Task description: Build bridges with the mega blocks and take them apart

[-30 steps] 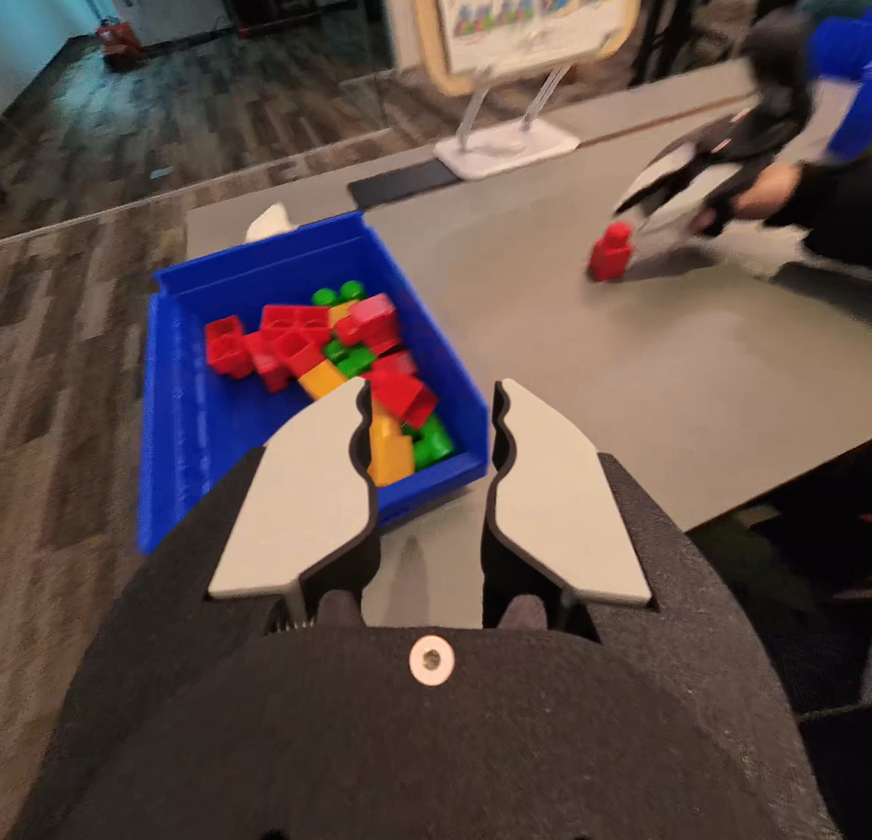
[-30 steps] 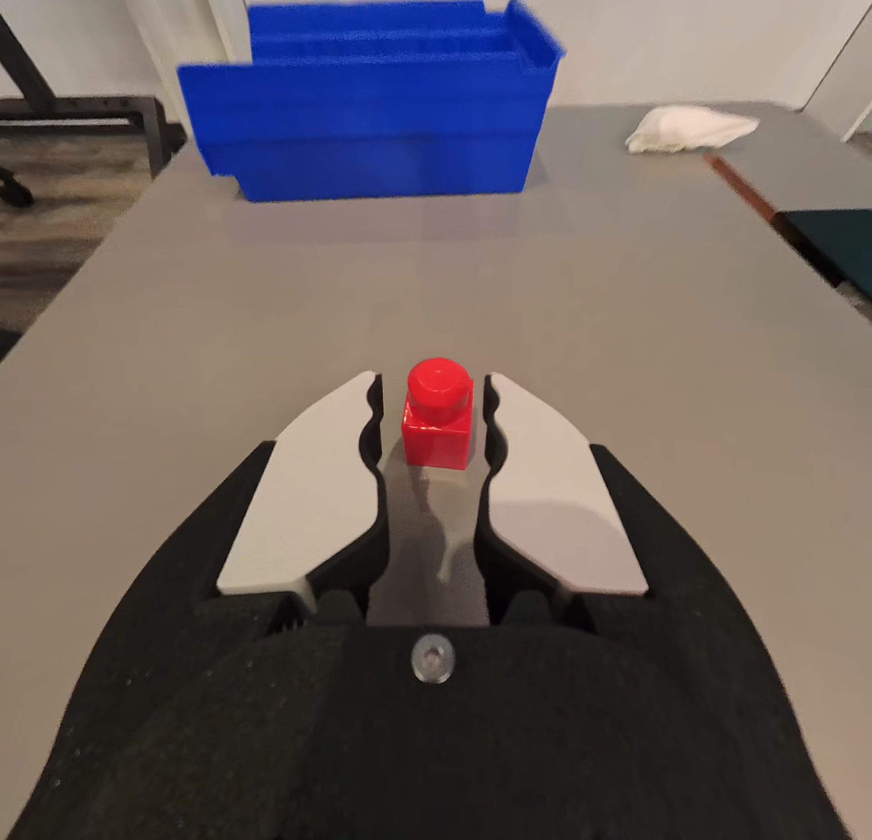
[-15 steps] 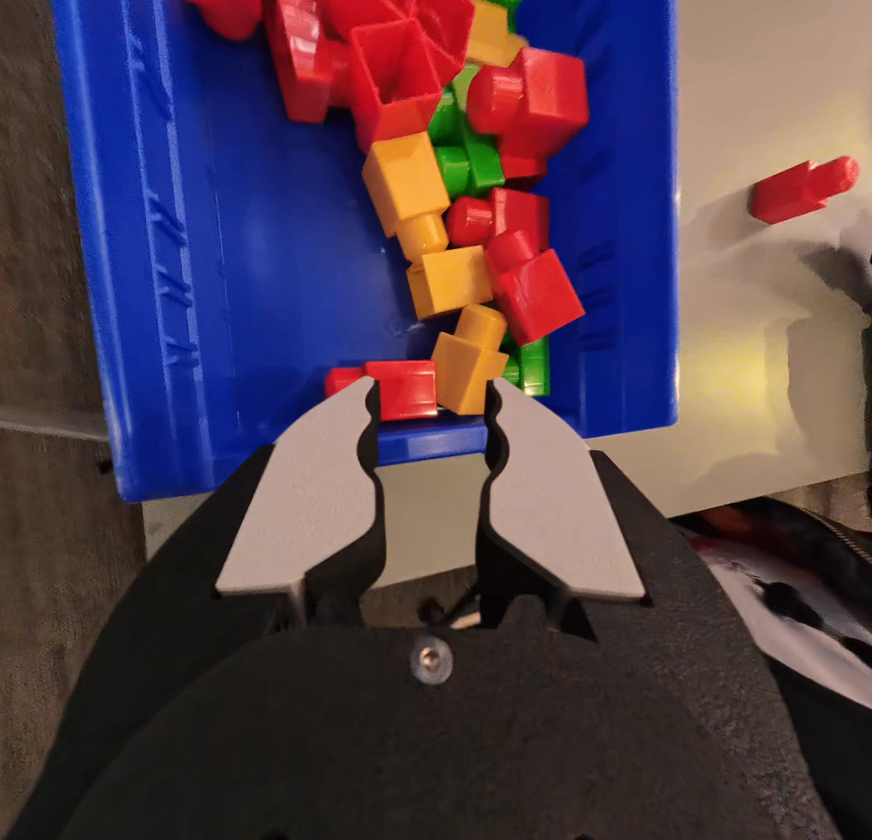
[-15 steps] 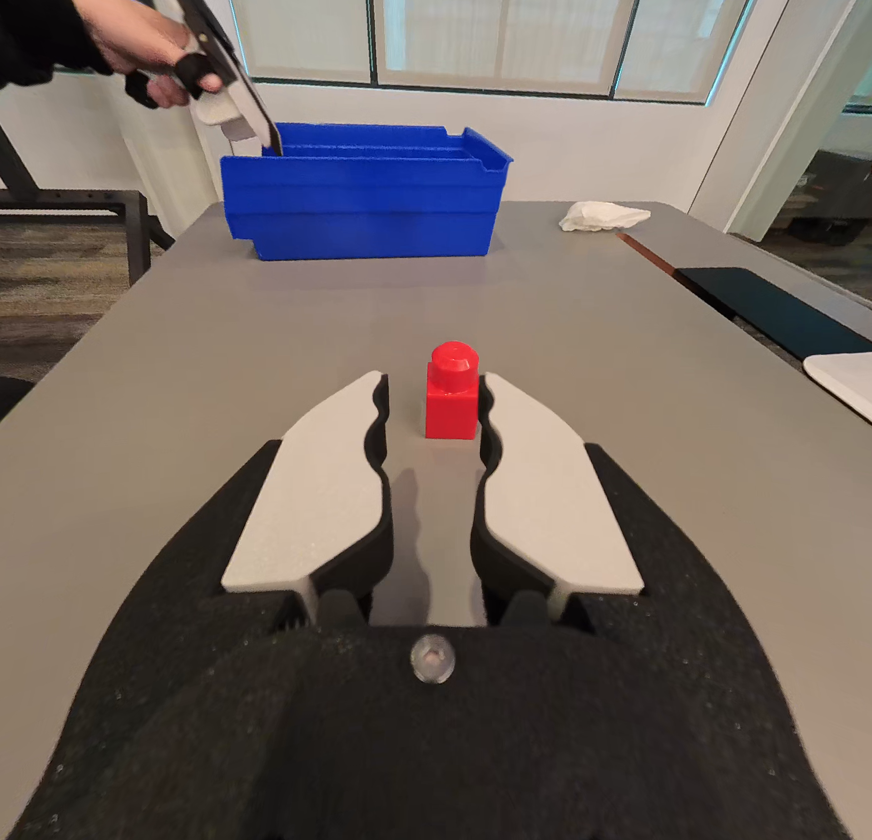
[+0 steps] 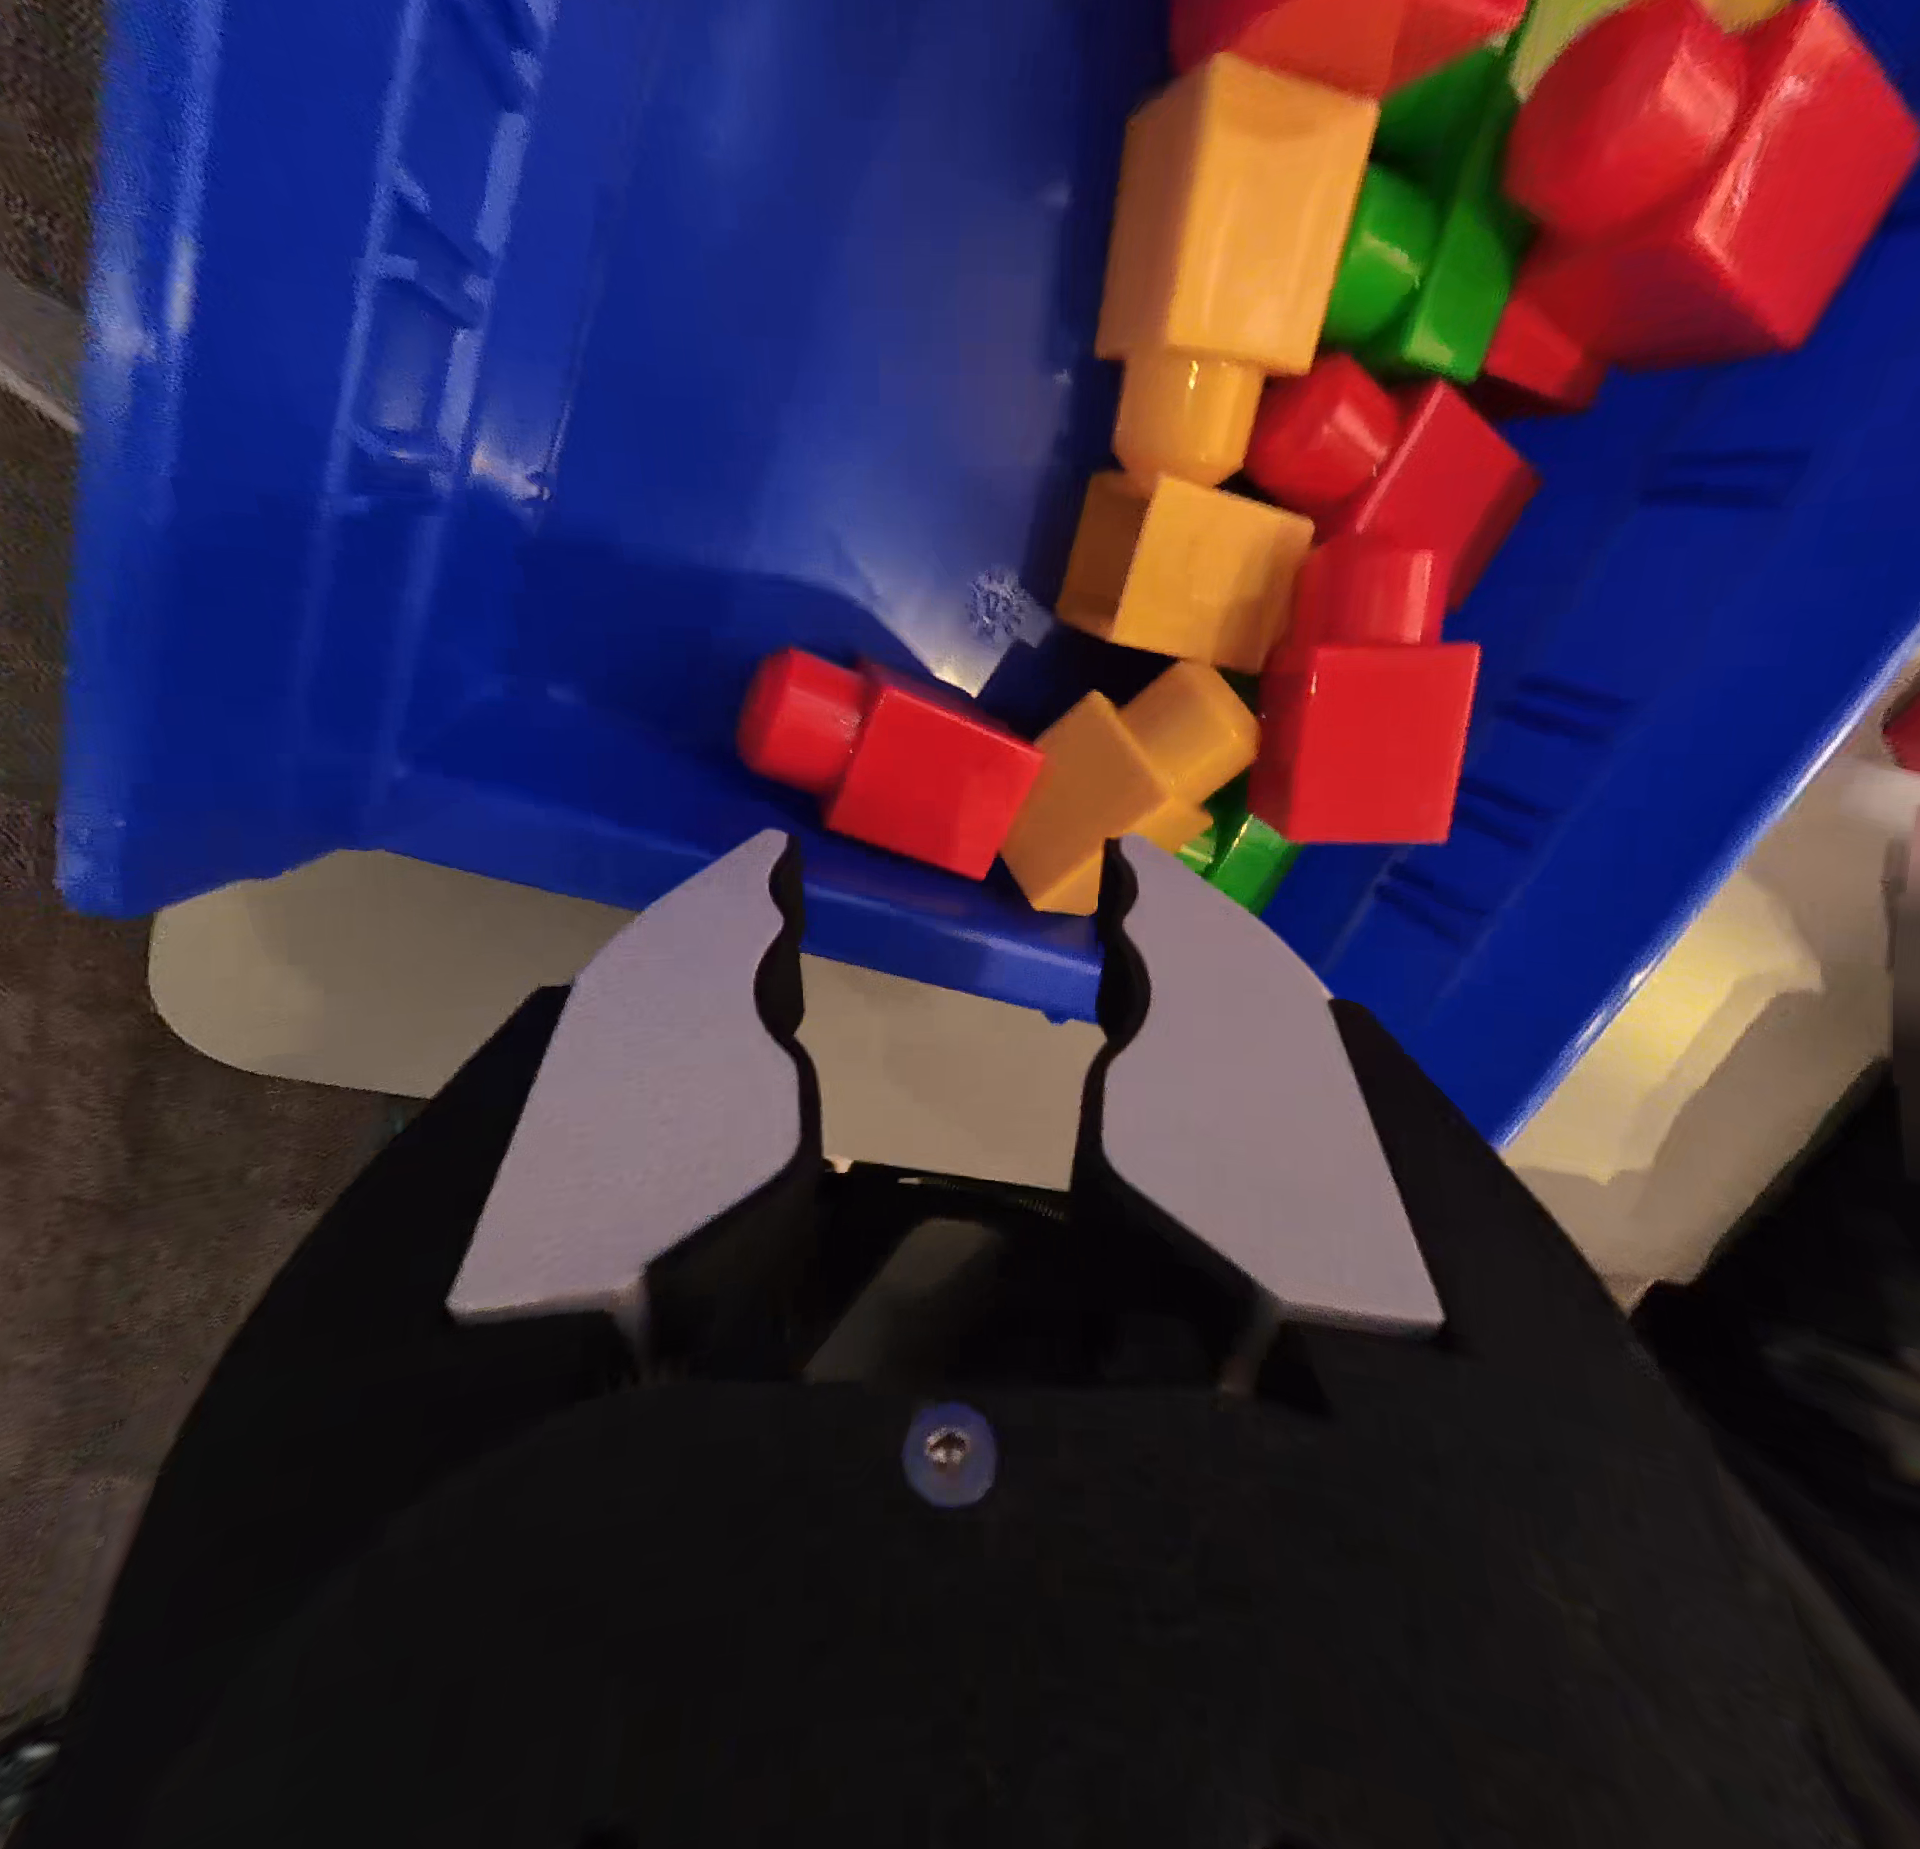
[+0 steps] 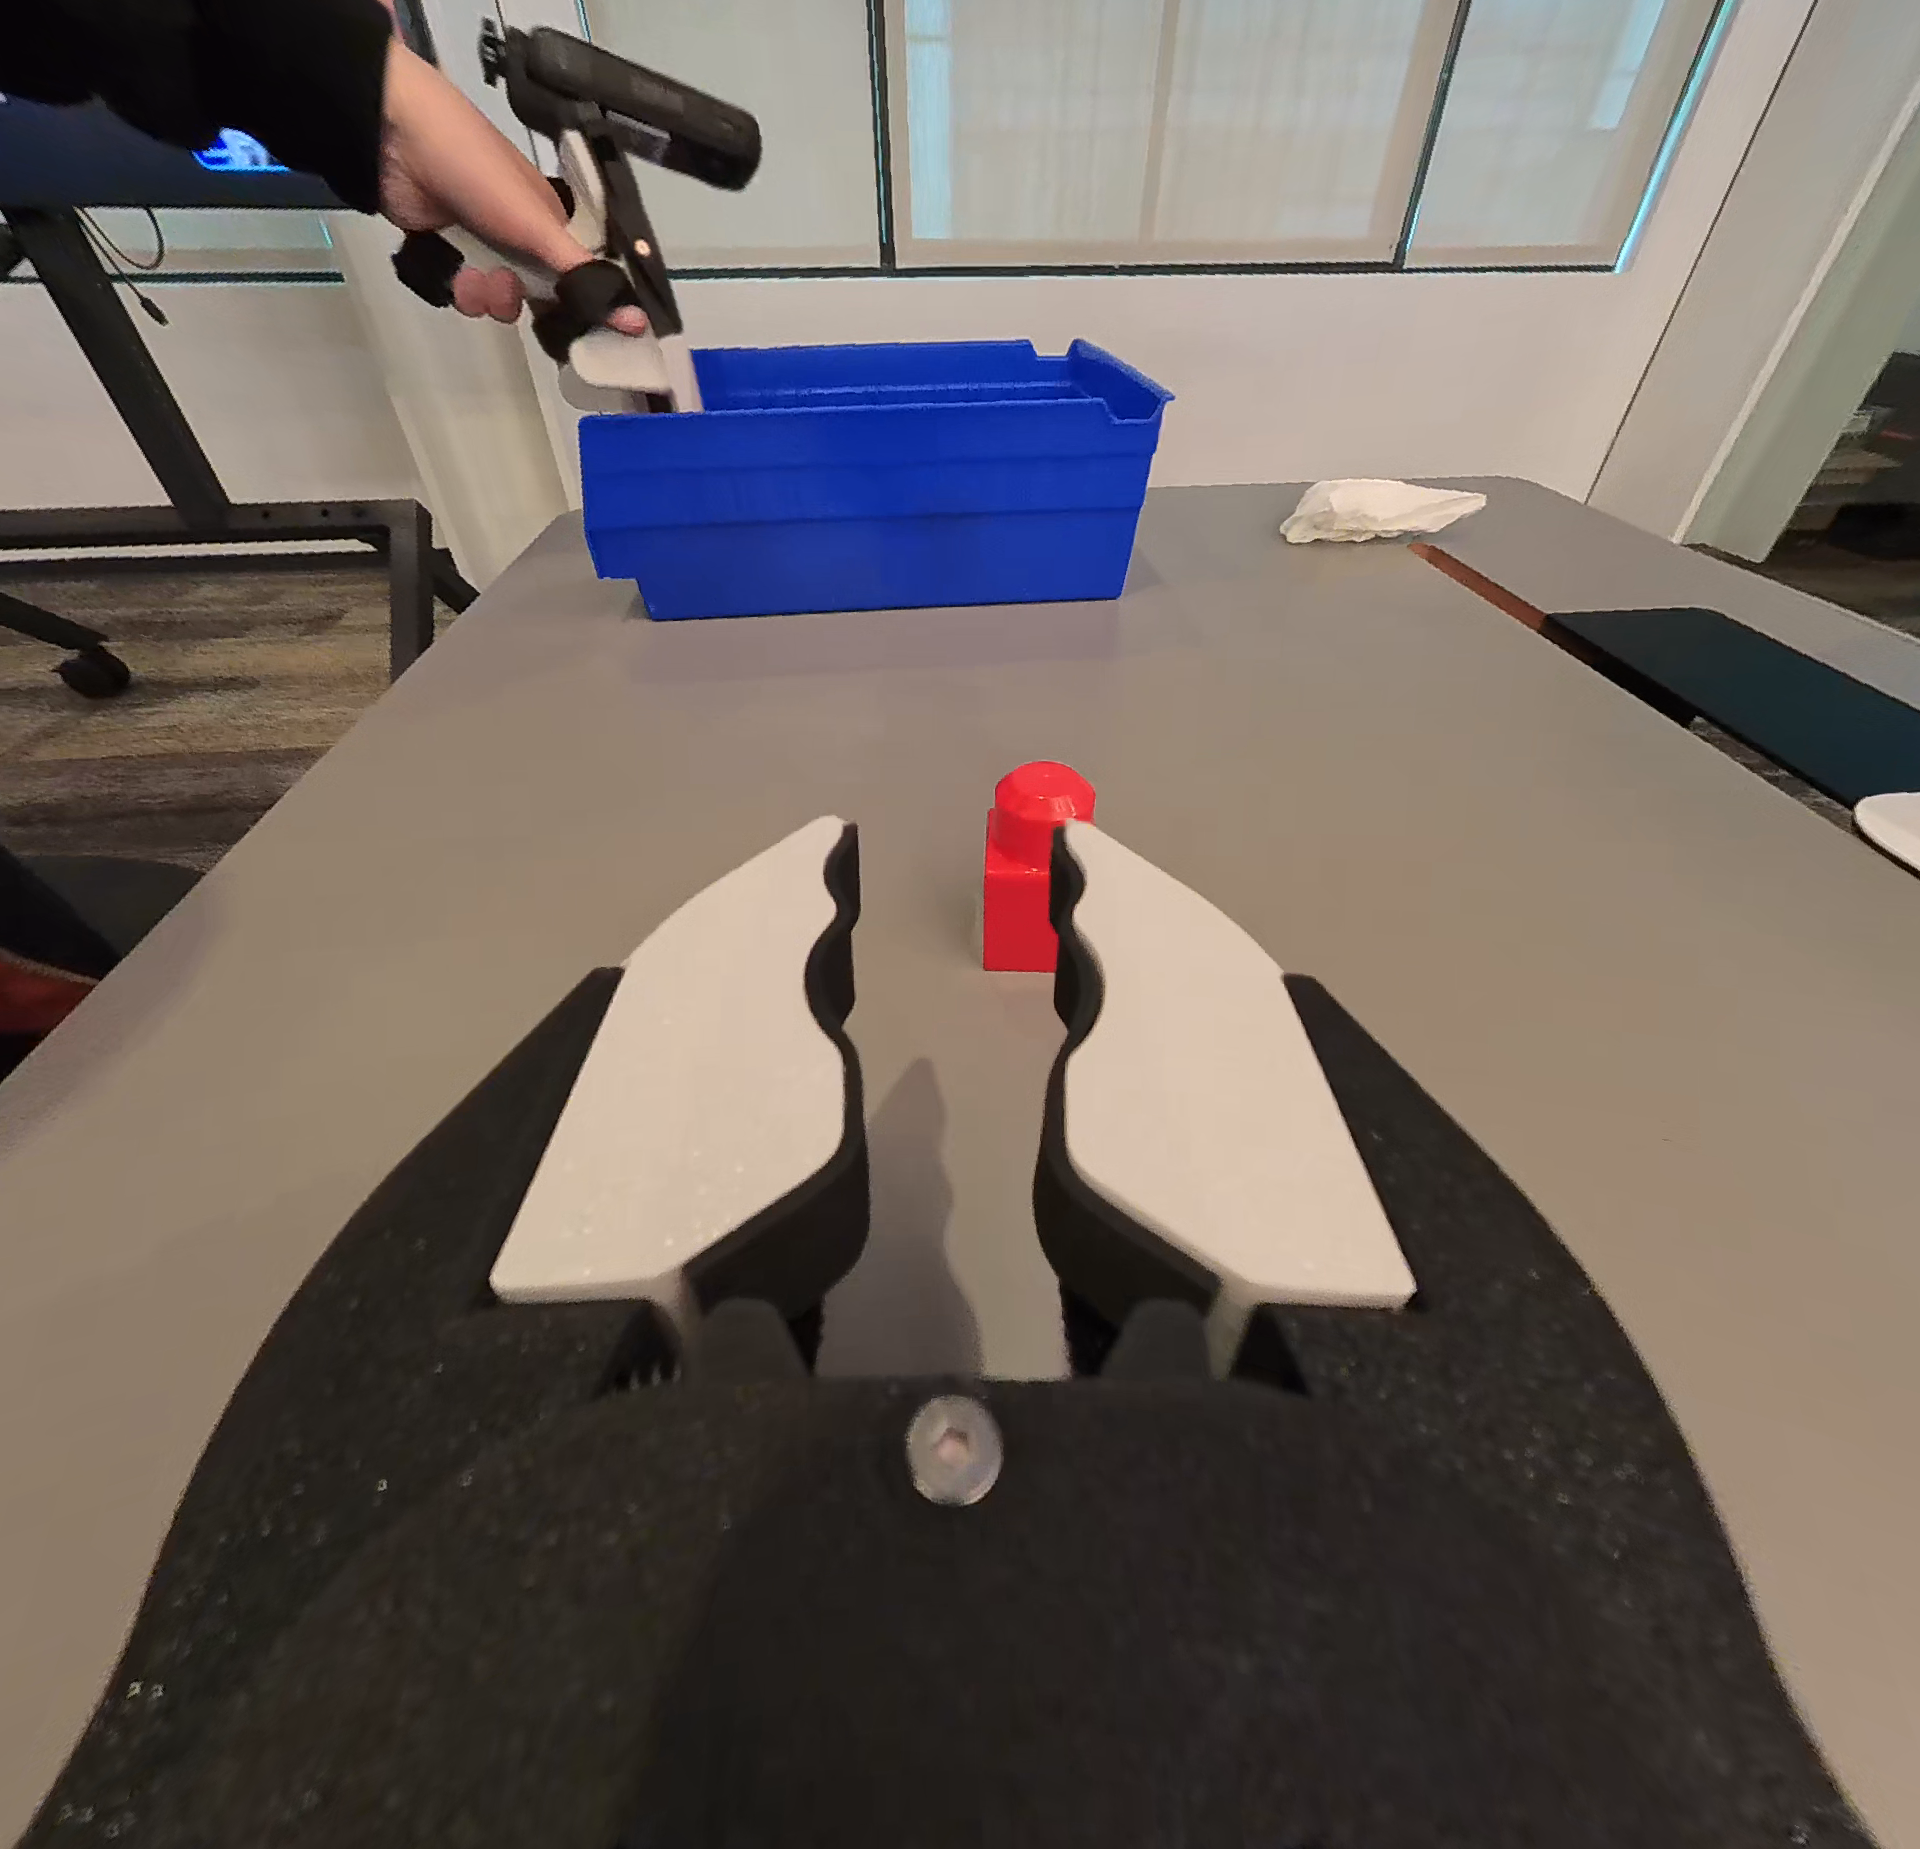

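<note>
Left gripper (image 5: 948, 864) hangs jaws-wide over the blue bin (image 5: 623, 345), risking nudging the yellow block (image 5: 1117, 776) instead of the red block (image 5: 914, 771); right gripper (image 6: 956, 843) gapes empty.

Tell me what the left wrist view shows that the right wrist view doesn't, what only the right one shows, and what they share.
Only the left wrist view shows the bin's inside: loose red, yellow and green blocks, with a lying red block and a yellow block just beyond the open left gripper.

Only the right wrist view shows the upright red block on the grey table beside the open right gripper, plus a white cloth.

Both show the blue bin and the left gripper.
</note>
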`<state>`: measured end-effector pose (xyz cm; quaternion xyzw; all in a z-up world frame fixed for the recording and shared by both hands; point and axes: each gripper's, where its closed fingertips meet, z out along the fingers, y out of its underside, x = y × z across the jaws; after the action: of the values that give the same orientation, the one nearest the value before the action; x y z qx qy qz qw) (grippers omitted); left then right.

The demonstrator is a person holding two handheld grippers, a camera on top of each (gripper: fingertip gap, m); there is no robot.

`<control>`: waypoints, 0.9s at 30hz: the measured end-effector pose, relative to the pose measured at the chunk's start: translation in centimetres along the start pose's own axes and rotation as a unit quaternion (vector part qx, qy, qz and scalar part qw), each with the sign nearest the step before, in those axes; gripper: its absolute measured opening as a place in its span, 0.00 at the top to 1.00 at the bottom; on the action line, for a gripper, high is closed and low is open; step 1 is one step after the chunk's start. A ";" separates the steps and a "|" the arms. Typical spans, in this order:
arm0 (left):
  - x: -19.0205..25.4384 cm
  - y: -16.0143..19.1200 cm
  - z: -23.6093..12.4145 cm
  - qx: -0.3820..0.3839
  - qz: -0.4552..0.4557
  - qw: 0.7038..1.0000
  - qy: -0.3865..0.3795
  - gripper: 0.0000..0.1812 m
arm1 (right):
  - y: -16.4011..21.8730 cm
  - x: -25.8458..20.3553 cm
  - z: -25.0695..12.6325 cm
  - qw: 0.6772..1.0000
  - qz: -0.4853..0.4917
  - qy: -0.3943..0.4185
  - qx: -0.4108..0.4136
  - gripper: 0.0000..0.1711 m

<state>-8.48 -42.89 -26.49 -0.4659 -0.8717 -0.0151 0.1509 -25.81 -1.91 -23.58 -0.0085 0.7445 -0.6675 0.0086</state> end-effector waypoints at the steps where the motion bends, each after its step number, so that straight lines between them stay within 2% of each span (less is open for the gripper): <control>1: -0.1 -0.1 0.1 -0.001 -0.013 1.000 -0.003 0.69 | -0.1 -0.1 0.0 1.000 0.001 -0.003 0.002 0.80; 7: 0.4 -0.2 1.5 -0.023 -0.061 0.998 -0.023 0.69 | -0.1 -0.2 -0.1 1.000 0.002 -0.009 0.005 0.80; 12: 0.4 -0.1 2.1 -0.040 -0.062 0.996 -0.052 0.71 | -0.3 -0.1 -0.3 1.000 0.006 -0.012 0.012 0.80; 18: -1.2 -1.9 2.0 -0.010 -0.047 0.995 -0.087 0.75 | -0.4 0.0 -0.4 1.000 0.009 -0.014 0.016 0.80; 22: -1.0 -1.9 1.9 -0.020 -0.039 0.996 -0.080 0.69 | -0.4 0.0 -0.4 1.000 0.011 -0.013 0.018 0.80; 27: -1.2 -1.2 1.7 -0.027 -0.047 0.995 -0.086 0.67 | -0.2 0.0 -0.4 1.000 0.010 -0.013 0.011 0.80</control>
<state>-9.32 -44.24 -28.31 -0.4283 -0.9015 -0.0059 0.0617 -25.84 -1.57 -23.35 -0.0102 0.7369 -0.6754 0.0252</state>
